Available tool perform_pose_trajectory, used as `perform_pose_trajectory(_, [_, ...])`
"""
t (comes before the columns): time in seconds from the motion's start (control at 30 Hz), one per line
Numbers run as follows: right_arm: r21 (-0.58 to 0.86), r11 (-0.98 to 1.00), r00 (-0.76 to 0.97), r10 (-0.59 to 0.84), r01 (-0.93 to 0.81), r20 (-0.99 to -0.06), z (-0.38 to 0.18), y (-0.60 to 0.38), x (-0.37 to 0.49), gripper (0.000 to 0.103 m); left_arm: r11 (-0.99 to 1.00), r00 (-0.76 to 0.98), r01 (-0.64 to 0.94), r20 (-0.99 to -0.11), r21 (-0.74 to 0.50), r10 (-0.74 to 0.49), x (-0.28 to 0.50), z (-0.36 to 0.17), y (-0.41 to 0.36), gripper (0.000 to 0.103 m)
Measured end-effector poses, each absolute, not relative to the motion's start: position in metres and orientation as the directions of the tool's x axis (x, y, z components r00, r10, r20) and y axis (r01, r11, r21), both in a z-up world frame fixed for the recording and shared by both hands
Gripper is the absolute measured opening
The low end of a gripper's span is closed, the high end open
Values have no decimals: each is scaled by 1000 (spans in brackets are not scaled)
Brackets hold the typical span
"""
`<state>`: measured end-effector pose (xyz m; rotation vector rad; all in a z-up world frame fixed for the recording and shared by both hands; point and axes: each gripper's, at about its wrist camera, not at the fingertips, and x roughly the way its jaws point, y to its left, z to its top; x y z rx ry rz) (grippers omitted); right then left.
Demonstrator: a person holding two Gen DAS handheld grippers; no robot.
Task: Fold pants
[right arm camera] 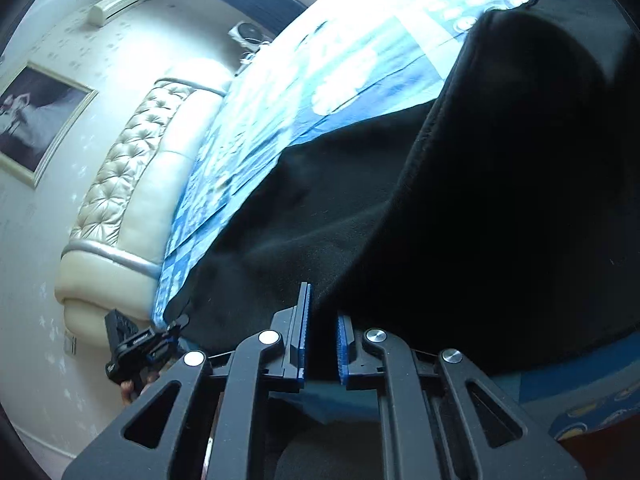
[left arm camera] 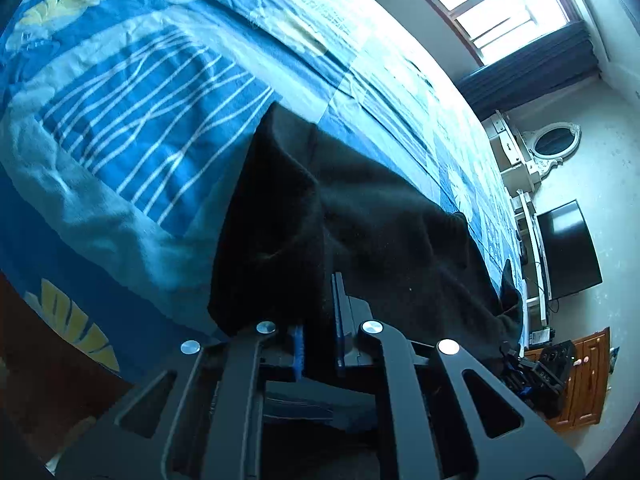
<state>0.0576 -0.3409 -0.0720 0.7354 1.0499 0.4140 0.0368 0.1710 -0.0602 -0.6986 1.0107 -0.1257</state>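
Black pants (left arm camera: 360,216) lie across a bed with a blue patterned cover (left arm camera: 160,120). My left gripper (left arm camera: 320,320) is shut on the near edge of the pants, with black cloth pinched between its blue pads and a fold lifted up over the left finger. In the right wrist view the pants (right arm camera: 440,200) fill the right half, with a raised fold at the upper right. My right gripper (right arm camera: 324,332) is shut on the pants' near edge too, cloth passing between its blue pads. The other gripper (right arm camera: 140,344) shows at the lower left there.
A cream tufted headboard (right arm camera: 132,184) stands at one end of the bed. A television (left arm camera: 568,252), a white dresser with an oval mirror (left arm camera: 556,140) and a wooden cabinet (left arm camera: 584,380) stand along the wall. A window (left arm camera: 500,4) is beyond the bed.
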Motion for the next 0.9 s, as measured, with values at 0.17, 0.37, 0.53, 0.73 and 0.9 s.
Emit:
perform_pose_trajectory(0.17, [702, 710, 395, 629, 61, -670, -95, -344, 42, 10, 783, 500, -238, -764, -575, -408, 35, -76, 174, 10])
perform_pose_trajectory(0.37, [702, 708, 367, 635, 73, -680, -111, -344, 44, 10, 791, 495, -218, -763, -572, -415, 33, -81, 176, 11])
perform_pose_trajectory(0.53, [668, 741, 353, 610, 62, -710, -88, -357, 41, 33, 869, 500, -124, -787, -478, -362, 24, -62, 165, 32])
perform_pose_trajectory(0.73, [521, 851, 483, 431, 62, -762, -21, -416, 61, 40, 929, 566, -53, -778, -365, -273, 15, -22, 153, 70])
perform_pose_trajectory(0.9, [349, 916, 594, 172, 197, -786, 16, -485, 150, 57, 951, 606, -43, -764, -307, -220, 52, -13, 138, 78])
